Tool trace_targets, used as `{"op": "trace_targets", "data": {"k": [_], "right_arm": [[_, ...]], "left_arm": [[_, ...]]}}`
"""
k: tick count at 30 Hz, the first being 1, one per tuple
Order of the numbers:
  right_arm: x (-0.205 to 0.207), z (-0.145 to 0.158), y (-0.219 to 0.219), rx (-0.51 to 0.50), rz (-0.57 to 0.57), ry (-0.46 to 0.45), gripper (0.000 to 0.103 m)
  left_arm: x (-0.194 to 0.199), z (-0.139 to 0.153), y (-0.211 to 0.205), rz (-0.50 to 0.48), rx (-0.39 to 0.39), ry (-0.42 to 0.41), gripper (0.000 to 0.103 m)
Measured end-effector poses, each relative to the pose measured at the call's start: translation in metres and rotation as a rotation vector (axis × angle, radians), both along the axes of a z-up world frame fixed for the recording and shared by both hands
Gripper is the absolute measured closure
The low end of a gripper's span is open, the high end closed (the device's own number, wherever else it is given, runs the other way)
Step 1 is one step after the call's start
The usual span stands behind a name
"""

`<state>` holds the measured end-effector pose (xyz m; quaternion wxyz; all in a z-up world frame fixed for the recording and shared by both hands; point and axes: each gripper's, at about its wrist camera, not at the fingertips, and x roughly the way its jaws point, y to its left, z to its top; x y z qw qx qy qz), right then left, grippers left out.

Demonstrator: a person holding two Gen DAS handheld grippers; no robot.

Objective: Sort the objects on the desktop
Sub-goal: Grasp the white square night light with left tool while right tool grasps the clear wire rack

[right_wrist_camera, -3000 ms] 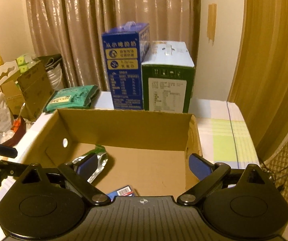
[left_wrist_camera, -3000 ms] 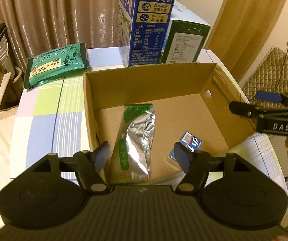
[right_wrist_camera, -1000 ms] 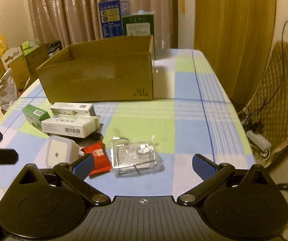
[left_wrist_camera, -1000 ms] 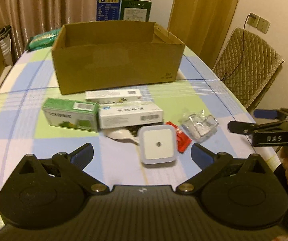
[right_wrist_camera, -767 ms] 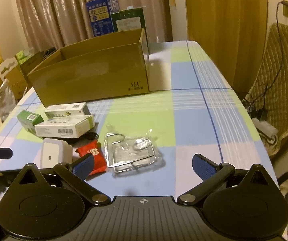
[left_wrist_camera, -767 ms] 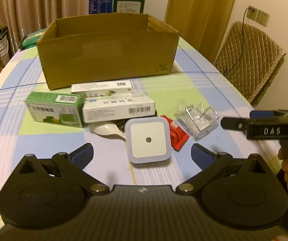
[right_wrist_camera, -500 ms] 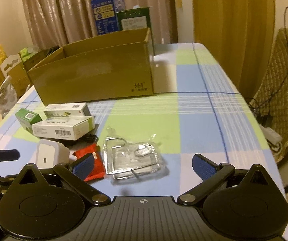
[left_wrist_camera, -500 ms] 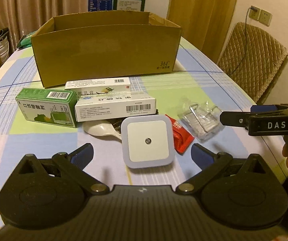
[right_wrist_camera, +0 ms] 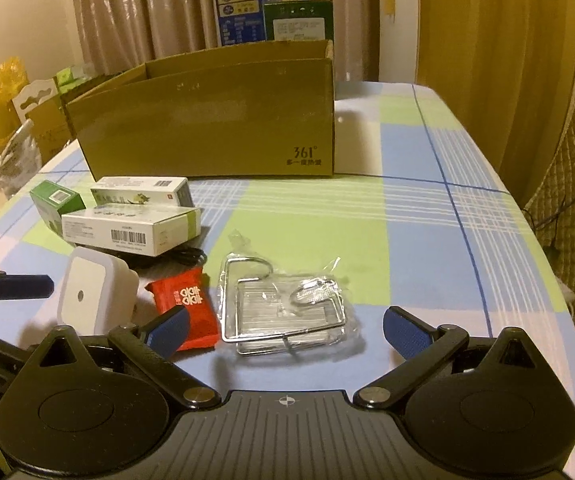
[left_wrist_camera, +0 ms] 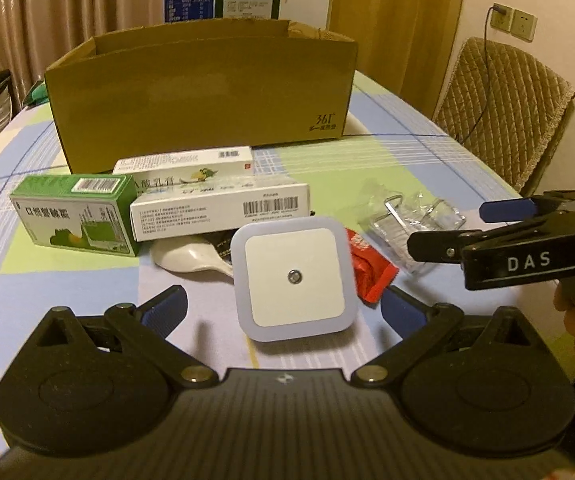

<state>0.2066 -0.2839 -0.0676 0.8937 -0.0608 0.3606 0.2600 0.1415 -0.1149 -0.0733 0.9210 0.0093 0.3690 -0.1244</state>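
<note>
1. Left gripper [left_wrist_camera: 283, 310]: jaws wide apart, empty, blue ribbed pads, hovering low over the checked tablecloth [left_wrist_camera: 387, 160].
2. Right gripper [right_wrist_camera: 285, 330]: likewise spread, holding nothing, black matte body.
3. Between left fingers: square white night light [left_wrist_camera: 293, 278], rounded corners, glossy face, small round sensor at centre.
4. Touching its right edge: crinkled red sachet [right_wrist_camera: 187, 304].
5. Just beside that: wire rack [right_wrist_camera: 283, 312] in clear, wrinkled plastic.
6. Behind: two long white cartons [left_wrist_camera: 219, 210], a green carton [left_wrist_camera: 75, 212], smooth white spoon [left_wrist_camera: 185, 258].
7. Farther back: open corrugated box [left_wrist_camera: 203, 92], plain brown, upright.
</note>
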Motion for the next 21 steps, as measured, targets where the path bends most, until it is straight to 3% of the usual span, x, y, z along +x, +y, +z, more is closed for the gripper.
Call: {"op": "trace_targets", "data": {"k": [4,21], "right_arm": [[0.002,-0.003,0.002,-0.015,-0.003,-0.004,0.002],[0.007,-0.011,0.01,-0.061,0.02,-0.024,0.002]], "left_arm": [[0.006,-0.005,0.001,0.009,-0.015,0.023,0.011],[0.011,-0.008,-0.005,0.009,0.008,-0.014,0.04]]}}
